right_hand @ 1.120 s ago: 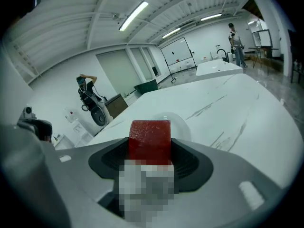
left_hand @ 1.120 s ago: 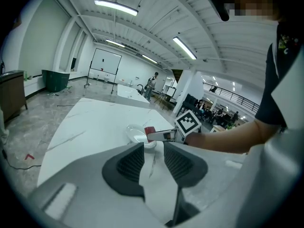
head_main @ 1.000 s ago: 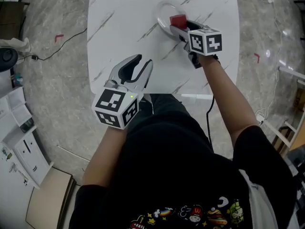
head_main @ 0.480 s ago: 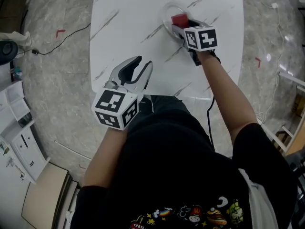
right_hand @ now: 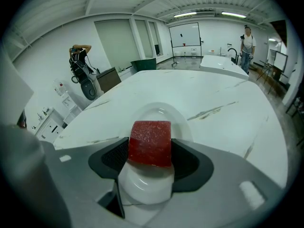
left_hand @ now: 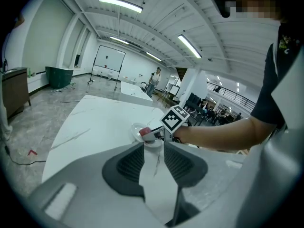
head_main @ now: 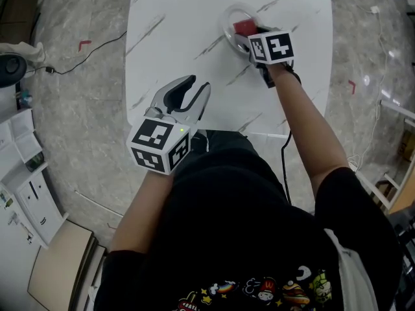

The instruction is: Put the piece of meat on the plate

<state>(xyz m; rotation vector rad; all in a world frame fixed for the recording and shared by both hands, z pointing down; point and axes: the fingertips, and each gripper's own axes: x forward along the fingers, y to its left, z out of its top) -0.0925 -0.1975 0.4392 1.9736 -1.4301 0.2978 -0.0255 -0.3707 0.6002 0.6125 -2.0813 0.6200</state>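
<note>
Piece of meat [right_hand: 150, 141]: held between right gripper's [right_hand: 150, 150] opening jaws, frame centre, directly over plate [right_hand: 157, 112], possibly touching it. Left gripper [left_hand: 153, 152]: spread, empty.

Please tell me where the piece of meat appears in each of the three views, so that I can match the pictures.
Head view: the piece of meat is in the upper part, slightly right of centre, over the plate.
Left gripper view: small, near the picture's centre, at the plate.
Right gripper view: large, low centre, in front of the plate.
Shared landmark: the pale plate on the white table.
</note>
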